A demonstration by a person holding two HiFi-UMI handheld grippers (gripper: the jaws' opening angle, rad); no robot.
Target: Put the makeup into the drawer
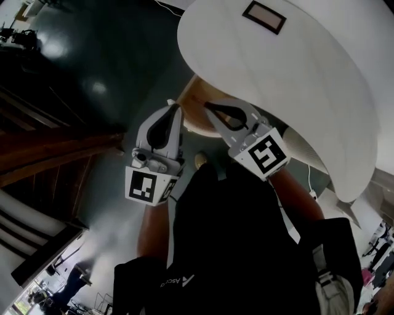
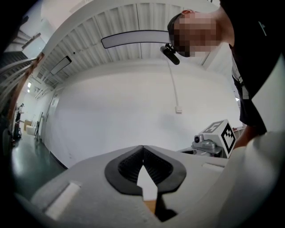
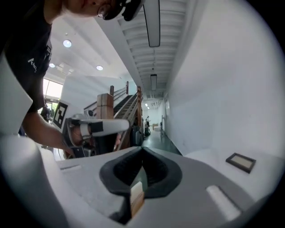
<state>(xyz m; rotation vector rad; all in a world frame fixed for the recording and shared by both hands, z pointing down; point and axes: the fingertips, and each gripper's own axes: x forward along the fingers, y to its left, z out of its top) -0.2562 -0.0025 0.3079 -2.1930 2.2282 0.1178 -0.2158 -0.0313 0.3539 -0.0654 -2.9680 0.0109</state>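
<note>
Both claws are held up level in front of the person's chest, side by side and just apart, with their tips turned toward the rim of the white bench (image 1: pixel 295 74). The left claw (image 1: pixel 175 108) is closed with nothing between its jaws, and the right claw (image 1: pixel 208 108) is likewise closed and empty; in each gripper view the dark pads are seen meeting at the tip. No makeup and no drawer are shown in any view, so where the makeup lies cannot be told. It is judged that nothing is being carried and that the claws are parked clear of the work, either ahead of a pick or with the job over; which of the two cannot be decided

In the head view the bench is spread from twelve to four o'clock, rounded at its edge, and a small dark-framed plate (image 1: pixel 263 16) is carried on it at one o'clock. A tan wooden surface (image 1: pixel 192 98) is glimpsed under the rim, near the claw tips. Dark glossy floor (image 1: pixel 92 67) is seen at ten o'clock and wooden stairs (image 1: pixel 43 154) at nine o'clock. White walls and a ribbed ceiling with a long light strip (image 2: pixel 133 38) are shown in the gripper views
</note>
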